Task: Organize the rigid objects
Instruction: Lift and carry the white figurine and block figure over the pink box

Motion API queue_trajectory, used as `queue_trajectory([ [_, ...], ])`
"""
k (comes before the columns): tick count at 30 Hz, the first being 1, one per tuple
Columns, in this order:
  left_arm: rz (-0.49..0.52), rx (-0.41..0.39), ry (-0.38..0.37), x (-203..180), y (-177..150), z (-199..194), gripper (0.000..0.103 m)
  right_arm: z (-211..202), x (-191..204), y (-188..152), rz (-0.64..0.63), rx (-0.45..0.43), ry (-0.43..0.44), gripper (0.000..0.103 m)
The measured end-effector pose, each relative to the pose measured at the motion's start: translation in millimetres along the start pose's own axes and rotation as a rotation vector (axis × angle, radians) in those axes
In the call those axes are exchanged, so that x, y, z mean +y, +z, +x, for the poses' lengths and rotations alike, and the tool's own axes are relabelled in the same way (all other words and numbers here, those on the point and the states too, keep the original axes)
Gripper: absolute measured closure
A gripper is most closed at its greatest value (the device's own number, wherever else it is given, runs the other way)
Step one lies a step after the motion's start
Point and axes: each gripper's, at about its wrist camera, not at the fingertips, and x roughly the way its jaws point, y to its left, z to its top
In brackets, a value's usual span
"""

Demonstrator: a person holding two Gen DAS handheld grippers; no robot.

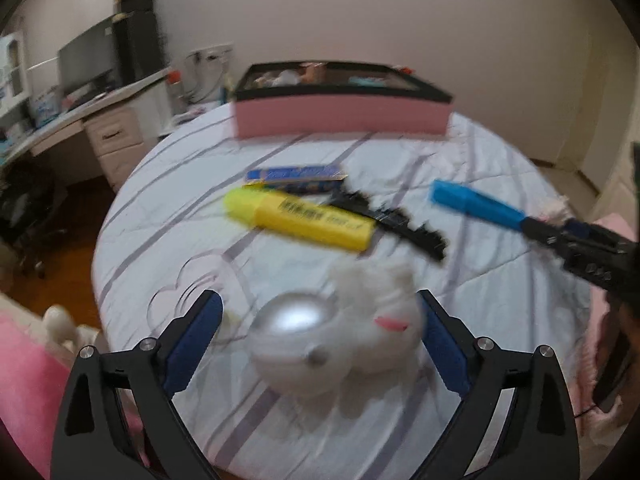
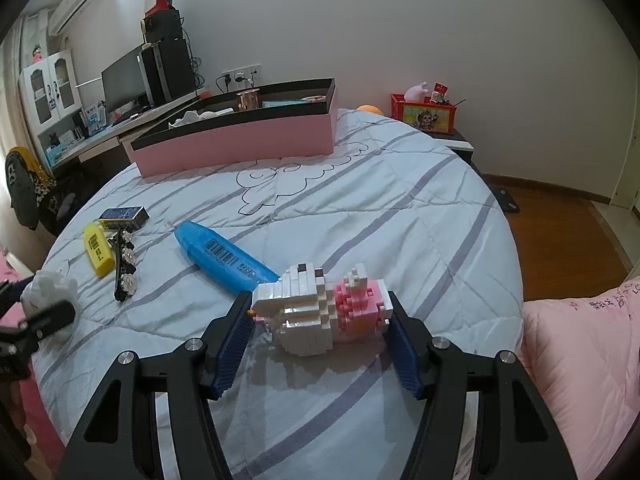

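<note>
Motion blur smears the white plush toy between the left tool's spread, untouching pads, while beside it the right tool, angled downward, clamps the block figure on the bed.

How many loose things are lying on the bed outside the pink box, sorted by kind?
Highlighter pens: 2 (yellow highlighter, blue highlighter)
Toys: 2 (brick-built figure, white toy with silver dome)
Small boxes: 1 (dark blue box)
Hair clips: 1 (black clip)
Total: 6
</note>
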Motion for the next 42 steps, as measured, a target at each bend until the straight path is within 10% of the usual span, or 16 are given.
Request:
queue_trajectory([
  [6, -0.052, 0.004, -0.001, 1.8, -5.4, 1.3, 0.011, -0.3, 1.0, 0.0, -0.006, -0.002, -0.004, 0.039],
  [8, -0.069, -0.008, -0.014, 1.7, -4.0, 2.3, 0.030, -0.6, 1.1, 0.1, -0.008, -0.004, -0.006, 0.039],
  [20, -0.064, -0.096, -0.042, -3.1, 15.0, -9.0, 0.030, -26.2, 3.9, 9.4, -0.007, -0.072, 0.008, 0.039],
  [42, -0.002, -0.568, 0.056, -19.2, 110.2, -116.5, 0.030, -116.7, 72.4, 88.9, -0.090, -0.429, 0.070, 0.039],
])
